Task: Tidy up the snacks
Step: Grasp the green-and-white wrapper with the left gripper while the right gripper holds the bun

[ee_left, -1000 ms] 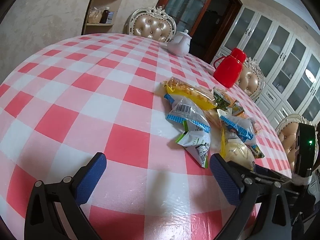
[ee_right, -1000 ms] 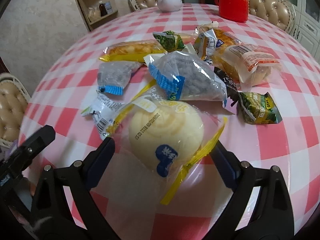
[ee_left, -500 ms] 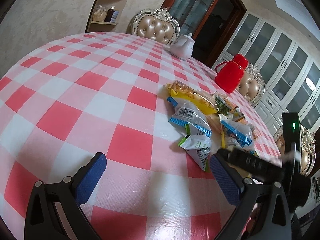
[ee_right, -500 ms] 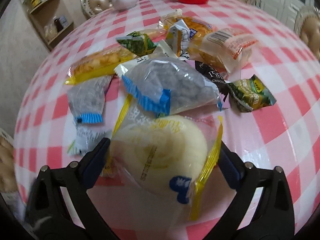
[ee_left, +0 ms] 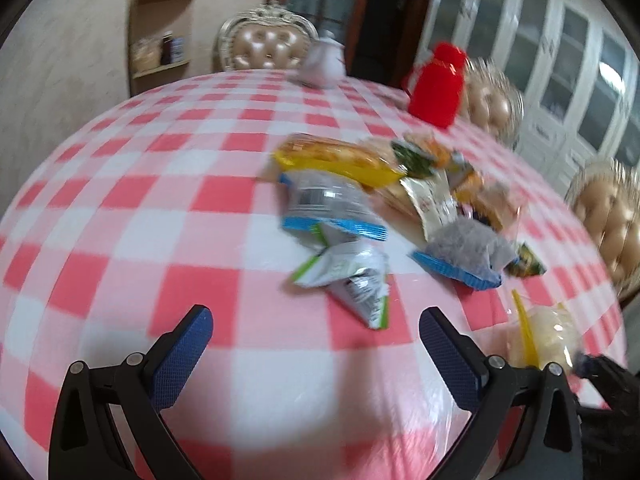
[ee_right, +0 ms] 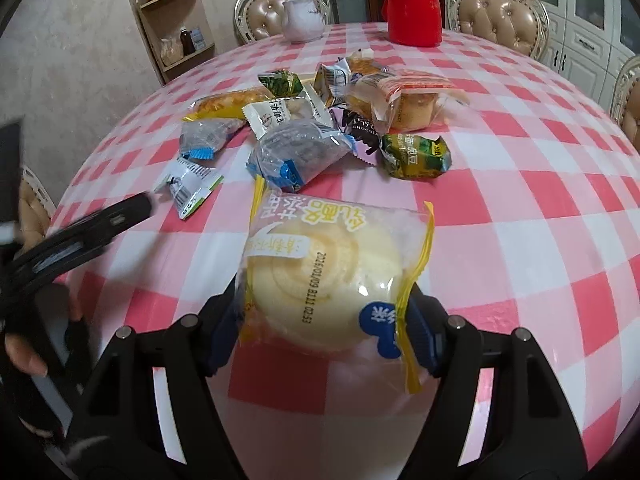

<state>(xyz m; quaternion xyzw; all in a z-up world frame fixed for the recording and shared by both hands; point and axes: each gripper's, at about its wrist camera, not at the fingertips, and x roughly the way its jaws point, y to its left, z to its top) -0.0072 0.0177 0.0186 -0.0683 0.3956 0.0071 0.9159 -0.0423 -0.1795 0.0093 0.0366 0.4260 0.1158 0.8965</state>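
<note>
A round yellow bun in a clear packet with yellow edges [ee_right: 320,280] lies between the blue pads of my right gripper [ee_right: 322,322]. The jaws are closing and the pads press on both sides of the packet. The bun sits apart from the snack pile, on the near side of it. The pile holds a grey packet with blue ends [ee_right: 304,148], a green packet [ee_right: 416,156] and several others. In the blurred left wrist view, my left gripper [ee_left: 316,332] stands open over bare tablecloth, with a white and green packet [ee_left: 352,276] just beyond it and the bun [ee_left: 548,336] at its right.
The round table wears a red and white checked cloth [ee_right: 520,240]. A red flask [ee_right: 414,8] and a white teapot [ee_right: 302,18] stand at the far edge. Padded chairs [ee_right: 500,20] ring the table. A corner shelf [ee_right: 176,28] is behind; a hand [ee_right: 24,352] shows at left.
The right jaws have narrowed onto the bun packet, which now lies nearer and clear of the pile. The left gripper's view has swung and rolled, bringing the pile to its centre.
</note>
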